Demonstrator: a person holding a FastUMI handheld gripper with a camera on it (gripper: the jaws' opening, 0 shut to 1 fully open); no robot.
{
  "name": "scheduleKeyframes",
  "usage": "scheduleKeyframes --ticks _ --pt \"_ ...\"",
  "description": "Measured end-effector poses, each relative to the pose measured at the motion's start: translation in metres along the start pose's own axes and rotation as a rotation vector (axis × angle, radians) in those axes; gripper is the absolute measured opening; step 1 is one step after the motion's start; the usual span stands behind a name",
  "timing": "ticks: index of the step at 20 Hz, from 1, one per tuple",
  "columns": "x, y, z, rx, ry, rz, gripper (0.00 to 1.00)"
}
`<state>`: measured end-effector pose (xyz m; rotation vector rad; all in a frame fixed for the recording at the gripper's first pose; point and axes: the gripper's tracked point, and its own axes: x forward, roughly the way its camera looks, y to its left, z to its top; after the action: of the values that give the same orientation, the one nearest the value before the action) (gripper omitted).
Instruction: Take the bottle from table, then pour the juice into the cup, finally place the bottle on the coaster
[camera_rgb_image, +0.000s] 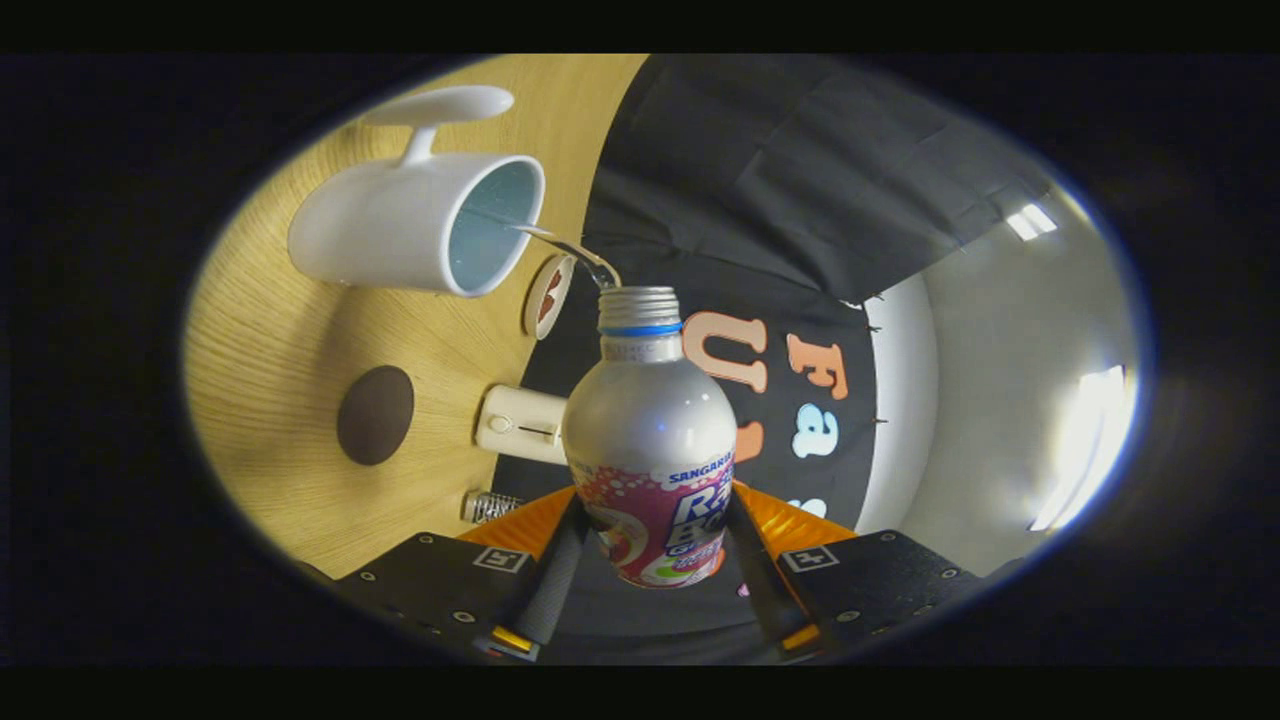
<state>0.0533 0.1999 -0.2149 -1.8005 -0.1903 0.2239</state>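
Gripper (655, 560) clamps bottle (650, 440), its mouth just beside cup (420, 225) rim.

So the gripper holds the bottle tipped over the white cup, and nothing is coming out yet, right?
Not quite. The gripper does hold the bottle tipped toward the white cup, but the gripper view shows a clear stream already running from its mouth into the cup.

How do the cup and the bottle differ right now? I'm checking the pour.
The bottle is silver, narrow-necked and clamped between the tongs; the cup is white, wide-mouthed, handled and stands free on the table. Liquid streams from bottle into cup. Both are open-topped.
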Motion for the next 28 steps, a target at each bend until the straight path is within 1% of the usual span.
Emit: scheduleKeyframes --ticks 9,22,28 --pt "-0.001 -0.004 0.002 -0.03 -0.011 -0.023 0.76" --pt "0.012 -0.013 -0.005 -0.072 -0.027 -0.043 0.76" --pt "0.01 -0.013 0.002 -0.098 -0.04 -0.044 0.76"
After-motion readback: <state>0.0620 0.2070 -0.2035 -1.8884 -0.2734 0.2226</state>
